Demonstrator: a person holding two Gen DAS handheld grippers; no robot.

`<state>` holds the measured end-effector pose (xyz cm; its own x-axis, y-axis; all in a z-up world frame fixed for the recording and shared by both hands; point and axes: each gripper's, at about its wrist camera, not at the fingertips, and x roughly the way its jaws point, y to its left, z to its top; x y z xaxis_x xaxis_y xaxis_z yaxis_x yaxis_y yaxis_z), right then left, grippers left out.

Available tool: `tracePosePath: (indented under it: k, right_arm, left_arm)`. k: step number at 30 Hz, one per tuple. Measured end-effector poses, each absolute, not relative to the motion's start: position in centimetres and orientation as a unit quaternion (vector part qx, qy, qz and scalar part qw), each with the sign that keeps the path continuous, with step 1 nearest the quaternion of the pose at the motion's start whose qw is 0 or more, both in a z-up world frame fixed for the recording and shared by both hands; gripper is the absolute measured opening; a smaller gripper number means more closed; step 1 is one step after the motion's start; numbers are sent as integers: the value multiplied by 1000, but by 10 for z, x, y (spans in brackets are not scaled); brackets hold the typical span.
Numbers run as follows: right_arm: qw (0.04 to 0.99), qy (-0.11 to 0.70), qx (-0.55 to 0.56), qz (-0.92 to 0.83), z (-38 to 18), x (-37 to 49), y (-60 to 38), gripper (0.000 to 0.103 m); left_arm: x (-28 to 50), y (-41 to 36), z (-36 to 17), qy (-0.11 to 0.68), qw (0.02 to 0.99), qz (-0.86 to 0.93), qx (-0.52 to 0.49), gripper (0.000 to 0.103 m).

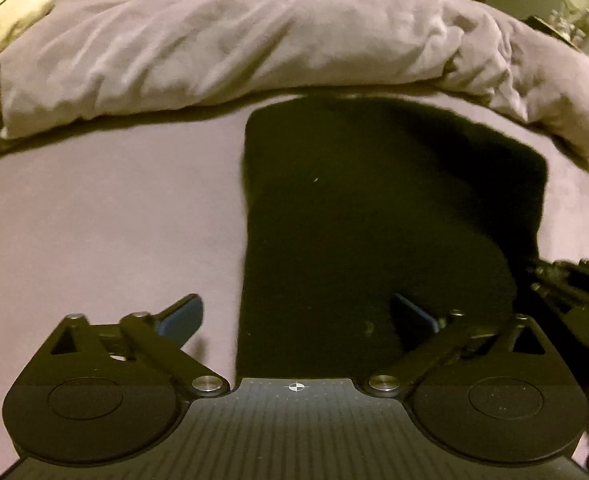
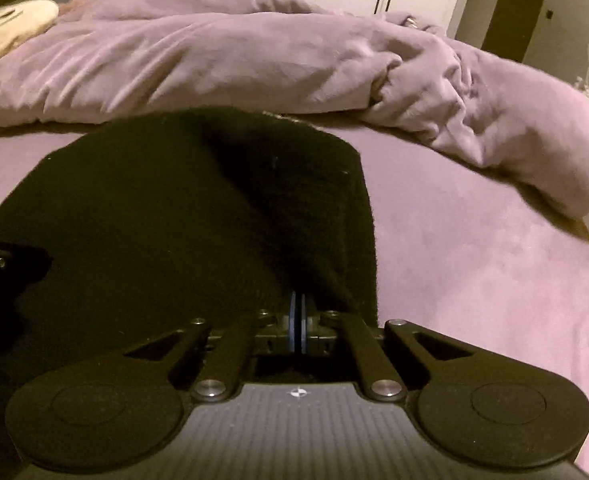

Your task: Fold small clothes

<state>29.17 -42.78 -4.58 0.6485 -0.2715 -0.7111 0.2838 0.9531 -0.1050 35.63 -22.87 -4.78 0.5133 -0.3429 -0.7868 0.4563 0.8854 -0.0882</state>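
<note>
surface: bed point(image 1: 94, 220) with smooth mauve sheet | on it: 1 black garment point(image 1: 374, 208) lying flat (near edge lifted on the right side, right wrist view) | behind: 1 rumpled mauve duvet point(image 1: 234, 48) bunched across the far side, touching the garment's far edge | far left: 1 cream pillow point(image 1: 6, 12) partly in view

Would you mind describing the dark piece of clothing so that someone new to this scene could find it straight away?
Start from the purple bed sheet that fills the view, with a rumpled lilac duvet heaped along its far side. Just in front of that duvet lies the black garment, spread flat. It is the only black fabric on the bed, and the right gripper is shut at its near edge.
</note>
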Motion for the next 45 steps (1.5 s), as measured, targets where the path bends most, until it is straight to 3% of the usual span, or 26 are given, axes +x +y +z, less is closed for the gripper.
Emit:
tracePosePath:
  k: [6,15,25,29,31,32,33,34,40,45]
  right_arm:
    - [919,365,60,-134,-49,282,-445,0]
    - [917,354,116,-142,-1,239,-422,1]
    - [897,402,110,-144,-49,236,-424,2]
    - [889,415,147,-129,-39,238,-439,3]
    - [893,403,171,-106,-21,230,-448,10]
    - [895,395,179,-106,-16,227,-453,31]
    - [895,387,187,-119,-10,223,-460,66]
    - [895,377,200,-128,-7,219,-468,76]
    - [858,404,308,-71,-41,248,-511,84]
    - [800,416,432,-5,-88,267,-534,99]
  left_arm:
    - [366,-223,-57,447,862,-237,21,103]
    - [371,-215,-46,484,850,-209,-1,103]
    - [357,-207,-48,520,821,-232,-33,103]
    - [377,-189,-61,574,774,-239,-119,103]
    - [386,-181,-60,576,765,-258,-129,103]
    - [388,-179,-60,575,762,-268,-129,103]
    - [390,-179,-61,576,759,-277,-126,103]
    - [393,-179,-64,577,754,-288,-123,103]
    - [414,-187,-90,615,703,-323,-150,103]
    - [426,-200,-106,624,680,-354,-154,103]
